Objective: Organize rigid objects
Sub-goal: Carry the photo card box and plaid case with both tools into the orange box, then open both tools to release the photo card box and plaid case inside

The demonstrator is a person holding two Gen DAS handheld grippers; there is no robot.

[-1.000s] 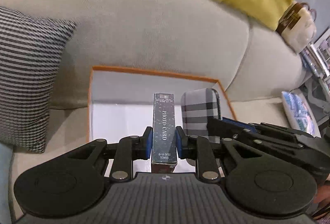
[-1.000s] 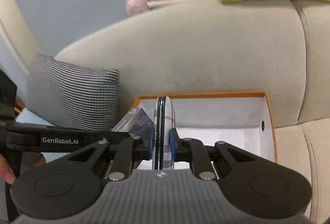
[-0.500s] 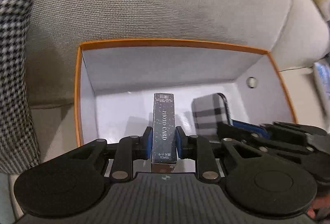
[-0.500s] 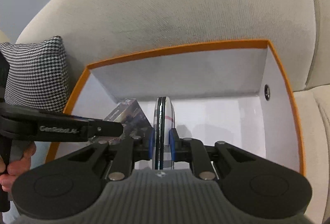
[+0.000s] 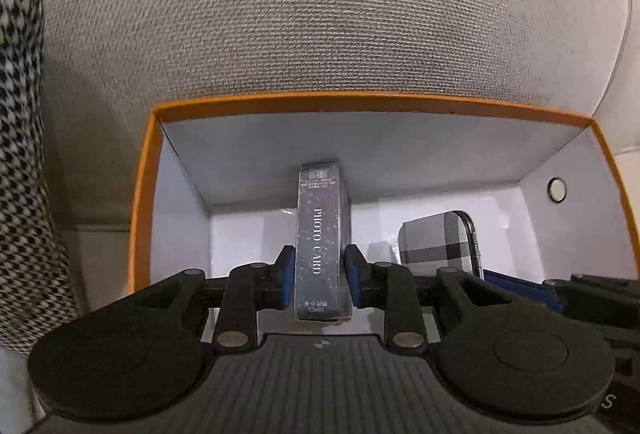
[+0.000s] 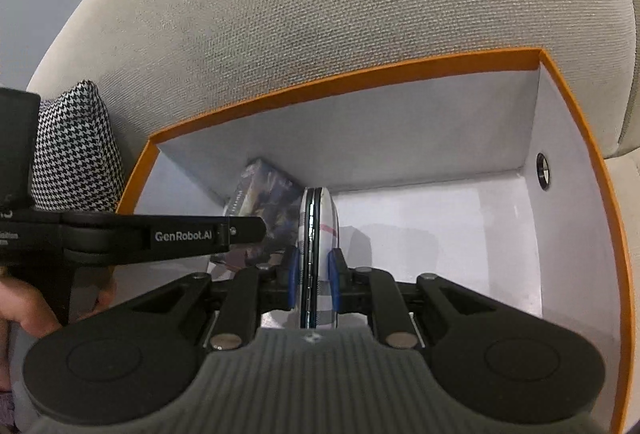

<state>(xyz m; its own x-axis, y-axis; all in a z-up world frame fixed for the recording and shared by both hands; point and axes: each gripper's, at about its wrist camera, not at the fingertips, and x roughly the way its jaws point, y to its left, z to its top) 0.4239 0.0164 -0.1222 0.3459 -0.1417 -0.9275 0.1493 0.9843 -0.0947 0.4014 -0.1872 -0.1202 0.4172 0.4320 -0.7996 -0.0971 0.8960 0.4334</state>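
Observation:
My left gripper [image 5: 320, 270] is shut on a dark "PHOTO CARD" box [image 5: 322, 234] and holds it inside an orange-rimmed white box [image 5: 360, 102] on the sofa. My right gripper [image 6: 314, 276] is shut on a thin plaid case [image 6: 320, 234], held edge-on inside the same box [image 6: 360, 78]. The plaid case also shows in the left wrist view [image 5: 438, 244], right of the card box. The card box shows in the right wrist view [image 6: 260, 194], left of the case, behind the left gripper's body.
The box sits against the beige sofa backrest [image 5: 320, 14]. A houndstooth cushion [image 5: 24, 154] lies left of it and also shows in the right wrist view [image 6: 76, 146]. The box's right wall has a round hole [image 6: 541, 170].
Both grippers have moved forward and down into the box with their objects still held. The box now fills more of both views.

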